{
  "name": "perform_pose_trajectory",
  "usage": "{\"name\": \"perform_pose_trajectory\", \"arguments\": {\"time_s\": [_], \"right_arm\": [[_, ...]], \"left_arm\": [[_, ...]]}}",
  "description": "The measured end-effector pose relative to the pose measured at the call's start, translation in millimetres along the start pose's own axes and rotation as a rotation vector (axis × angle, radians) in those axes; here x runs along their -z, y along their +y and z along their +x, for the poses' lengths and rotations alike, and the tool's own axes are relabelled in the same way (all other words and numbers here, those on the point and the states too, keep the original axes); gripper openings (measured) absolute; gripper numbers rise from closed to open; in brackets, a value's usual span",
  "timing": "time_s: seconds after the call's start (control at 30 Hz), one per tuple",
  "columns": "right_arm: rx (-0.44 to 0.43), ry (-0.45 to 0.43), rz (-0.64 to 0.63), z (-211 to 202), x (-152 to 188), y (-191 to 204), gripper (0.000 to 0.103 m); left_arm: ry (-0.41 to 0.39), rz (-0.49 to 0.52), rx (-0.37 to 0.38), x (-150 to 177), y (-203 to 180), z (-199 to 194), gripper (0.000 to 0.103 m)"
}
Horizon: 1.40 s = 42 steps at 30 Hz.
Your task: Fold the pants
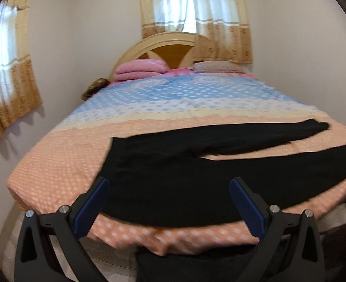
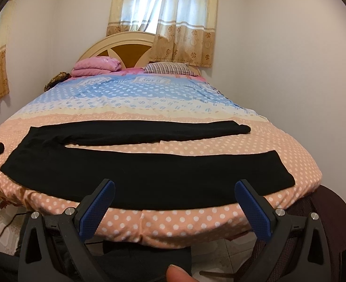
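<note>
Right wrist alone shows a fingertip [image 2: 177, 273]; both tools [image 1: 169, 202] [image 2: 175, 203] gape empty over pants [image 2: 149, 176].

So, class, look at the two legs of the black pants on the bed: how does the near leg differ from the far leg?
The near leg looks broader and lies by the bed's front edge; the far leg looks narrower and lies further up the bedspread. The near leg's cuff is cut square, while the far leg's cuff looks tapered and slightly bunched. Both are black, flat, joined at the waist on the left, and untouched by either gripper.
</note>
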State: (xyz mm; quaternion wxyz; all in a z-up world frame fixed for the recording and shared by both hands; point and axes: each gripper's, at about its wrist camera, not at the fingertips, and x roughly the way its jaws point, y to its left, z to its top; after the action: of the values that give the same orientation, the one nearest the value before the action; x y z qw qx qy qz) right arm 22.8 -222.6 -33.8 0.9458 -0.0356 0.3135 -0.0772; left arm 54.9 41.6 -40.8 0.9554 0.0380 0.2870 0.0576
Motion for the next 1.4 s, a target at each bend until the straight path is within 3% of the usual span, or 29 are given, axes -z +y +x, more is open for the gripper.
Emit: {"name": "perform_pose_trajectory", "arguments": {"time_s": [0.13,0.3,0.43,0.53,0.67,0.8,1.0,1.2,1.27,1.4], "right_arm": [[-0.015,0.009,-0.032,33,-10,-12,0.102],[0.027,0.088,-0.087,92,-26,-28,0.102],[0.042,0.137,-0.051,134,-38,-53,0.102],[0.044,0.135,-0.005,155,-48,-70,0.102],[0.046,0.141,0.045,175,-61,-89,0.098],[0.059,0.161,0.046,193,-73,-103,0.085],[0.093,0.191,0.069,220,-95,-130,0.083],[0.092,0.252,0.182,263,-114,-175,0.078],[0.118,0.261,0.190,277,-120,-186,0.077],[0.115,0.299,0.231,302,-128,-208,0.076]], "left_arm": [[0.024,-0.012,-0.080,-13,27,47,0.103],[0.090,-0.003,-0.186,-25,60,112,0.103],[0.136,0.002,-0.265,-33,83,156,0.103],[0.179,-0.008,-0.272,-40,98,184,0.103],[0.232,-0.009,-0.267,-51,108,219,0.103],[0.272,-0.026,-0.236,-59,113,244,0.103],[0.333,-0.077,-0.199,-63,127,277,0.103],[0.373,-0.103,-0.141,-65,133,295,0.095],[0.384,-0.090,-0.120,-65,131,299,0.086],[0.416,-0.091,-0.100,-65,130,311,0.085]]}}
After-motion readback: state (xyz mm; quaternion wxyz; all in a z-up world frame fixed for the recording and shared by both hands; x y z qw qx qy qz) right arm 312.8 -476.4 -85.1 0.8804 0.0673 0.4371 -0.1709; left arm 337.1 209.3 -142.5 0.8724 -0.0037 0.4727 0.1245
